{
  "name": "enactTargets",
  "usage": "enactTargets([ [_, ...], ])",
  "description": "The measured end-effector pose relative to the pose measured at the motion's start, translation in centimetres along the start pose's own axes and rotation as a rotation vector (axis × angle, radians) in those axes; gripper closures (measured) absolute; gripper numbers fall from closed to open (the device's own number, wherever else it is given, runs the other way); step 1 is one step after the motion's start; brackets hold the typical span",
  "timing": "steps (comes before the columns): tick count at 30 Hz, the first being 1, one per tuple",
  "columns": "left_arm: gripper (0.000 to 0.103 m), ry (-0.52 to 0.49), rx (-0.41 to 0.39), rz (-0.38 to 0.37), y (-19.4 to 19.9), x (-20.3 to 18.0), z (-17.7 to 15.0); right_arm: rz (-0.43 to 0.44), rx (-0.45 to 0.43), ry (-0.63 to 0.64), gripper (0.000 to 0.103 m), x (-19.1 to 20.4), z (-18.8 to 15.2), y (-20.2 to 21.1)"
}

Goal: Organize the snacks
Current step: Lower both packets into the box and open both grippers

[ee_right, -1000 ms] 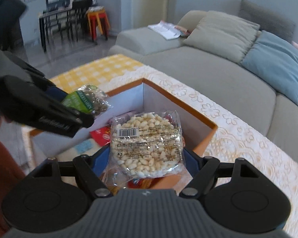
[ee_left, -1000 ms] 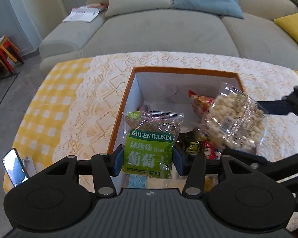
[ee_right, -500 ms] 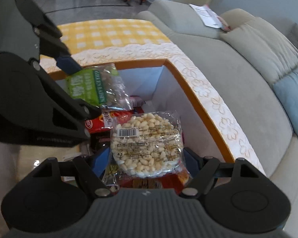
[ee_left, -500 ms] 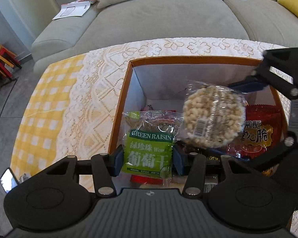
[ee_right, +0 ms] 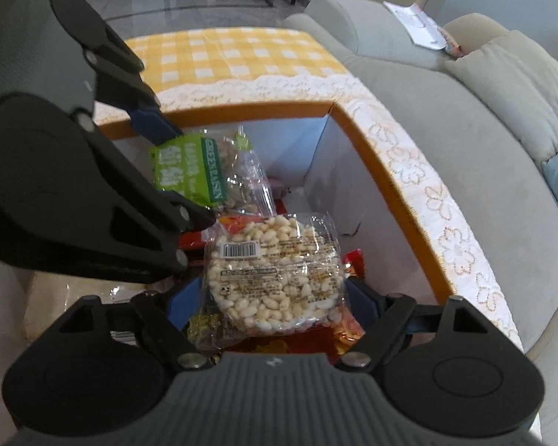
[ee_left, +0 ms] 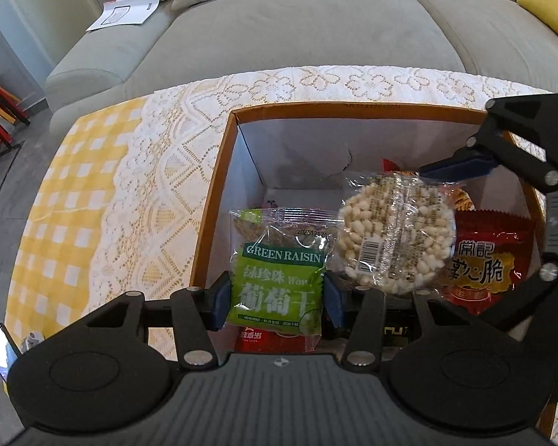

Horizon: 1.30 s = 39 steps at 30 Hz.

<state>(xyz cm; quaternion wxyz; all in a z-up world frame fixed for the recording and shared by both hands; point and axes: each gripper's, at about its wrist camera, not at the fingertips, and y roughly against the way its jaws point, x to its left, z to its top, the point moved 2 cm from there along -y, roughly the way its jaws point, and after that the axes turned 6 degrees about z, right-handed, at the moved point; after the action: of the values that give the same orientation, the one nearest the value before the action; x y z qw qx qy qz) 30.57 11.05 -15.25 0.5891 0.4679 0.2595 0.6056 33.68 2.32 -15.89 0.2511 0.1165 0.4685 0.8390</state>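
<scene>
While both packets hang over the open box [ee_left: 219,171], the contents run as follows. Green raisin packet [ee_left: 279,278]: upright, pinched at its sides between the blue pads of the left gripper [ee_left: 275,299], above the box's near left part. Puffed-rice cake [ee_right: 275,275]: round, in clear wrap with a barcode, lying between the fingers of the right gripper [ee_right: 275,297], whose jaws are opening; in the right wrist view both pads appear to stand just clear of the wrap. It sits just right of the raisin packet, over a red snack bag [ee_left: 491,260] on the box floor. Box: orange rim, white inner walls, other packets on its floor. Beneath: lace cloth [ee_left: 160,193] over yellow check. Beyond: grey sofa [ee_left: 297,26] with cushions.
</scene>
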Motion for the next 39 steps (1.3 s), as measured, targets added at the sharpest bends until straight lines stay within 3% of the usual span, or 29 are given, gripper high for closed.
enactTargets([
  [9, 0.046, 0.025, 0.012, -0.02, 0.2, 0.4, 0.4, 0.018, -0.029, 0.022, 0.018, 0.5, -0.6, 1.4],
  [12, 0.046, 0.029, 0.014, -0.022, 0.2, 0.5, 0.5, 0.052, -0.059, -0.05, 0.006, 0.0, -0.8, 2.0],
  [18, 0.045, 0.068, 0.022, -0.082, -0.1, 0.6, 0.8, 0.049, -0.096, -0.138, 0.007, -0.3, -1.2, 3.5],
  [21, 0.044, 0.059, 0.032, -0.081, -0.7, 0.3, 1.0, 0.014, -0.085, -0.13, 0.021, 0.5, -2.0, 4.2],
  [26, 0.041, 0.062, 0.051, -0.085, -2.0, -0.2, 1.4, -0.015, -0.095, -0.189, 0.024, 1.3, -3.5, 5.1],
  [29, 0.039, 0.069, 0.043, -0.082, -2.1, 0.0, 1.8, 0.012, -0.105, -0.225, 0.029, 1.4, -3.9, 5.1],
  [36, 0.038, 0.108, -0.007, -0.054, -0.3, 0.9, 2.3, 0.057, -0.117, -0.265, 0.067, 1.6, -3.4, 4.3],
  [39, 0.039, 0.141, -0.009, -0.035, 0.4, 1.6, 1.9, 0.072, -0.121, -0.275, 0.077, 1.6, -2.7, 3.6],
])
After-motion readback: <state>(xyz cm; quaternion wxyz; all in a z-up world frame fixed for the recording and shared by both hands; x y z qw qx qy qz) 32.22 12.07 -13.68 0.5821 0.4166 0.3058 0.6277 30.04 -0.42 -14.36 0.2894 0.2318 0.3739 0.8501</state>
